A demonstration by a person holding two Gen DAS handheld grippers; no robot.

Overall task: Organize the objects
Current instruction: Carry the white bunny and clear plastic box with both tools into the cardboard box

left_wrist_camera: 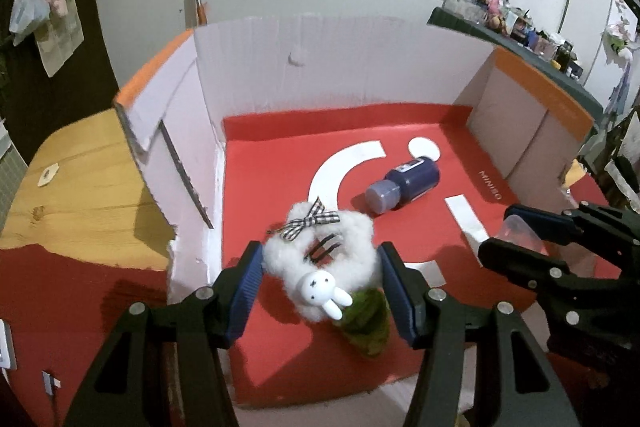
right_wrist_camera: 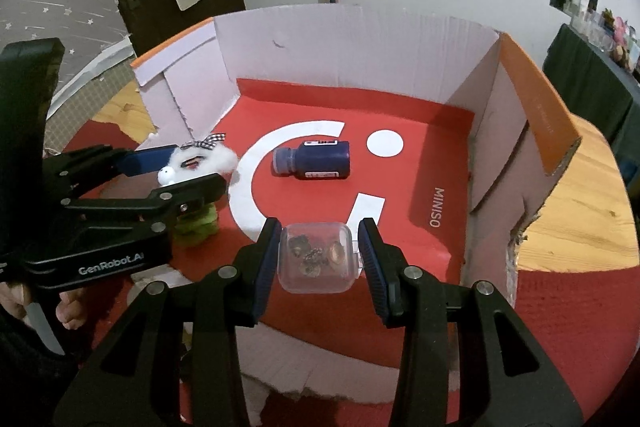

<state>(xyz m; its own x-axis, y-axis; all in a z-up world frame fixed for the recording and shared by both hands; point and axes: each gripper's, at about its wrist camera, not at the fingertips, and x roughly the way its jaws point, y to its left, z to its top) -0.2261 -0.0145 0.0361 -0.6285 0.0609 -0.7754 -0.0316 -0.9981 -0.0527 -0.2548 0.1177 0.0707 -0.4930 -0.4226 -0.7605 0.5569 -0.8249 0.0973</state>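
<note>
**Two grippers, two catches over a red-lined carton**

White corrugated walls with orange top edges ring the cardboard box point(right_wrist_camera: 360, 39), whose glossy red floor carries a curved white logo and the word MINISO. It sits on a pale wooden tabletop point(left_wrist_camera: 80, 179) partly draped in red cloth.

On the floor a dark blue plastic bottle point(right_wrist_camera: 320, 159) lies on its side, cylindrical, with its matte cap pointing left in the right wrist view.

The left gripper point(left_wrist_camera: 320, 275) has its ribbed blue pads pressed against a fluffy white hair claw point(left_wrist_camera: 316, 247), ring-shaped, with a black-and-white gingham bow, dark teeth in its hollow and a smooth white rabbit figure on the near side. A mossy green fuzzy lump point(left_wrist_camera: 366, 327) sits just below it, touching the fluff.

The right gripper point(right_wrist_camera: 318, 255) pinches a small clear plastic box point(right_wrist_camera: 316, 259) with rounded corners; small metallic trinkets show through it. It hangs over the front of the carton floor.
</note>
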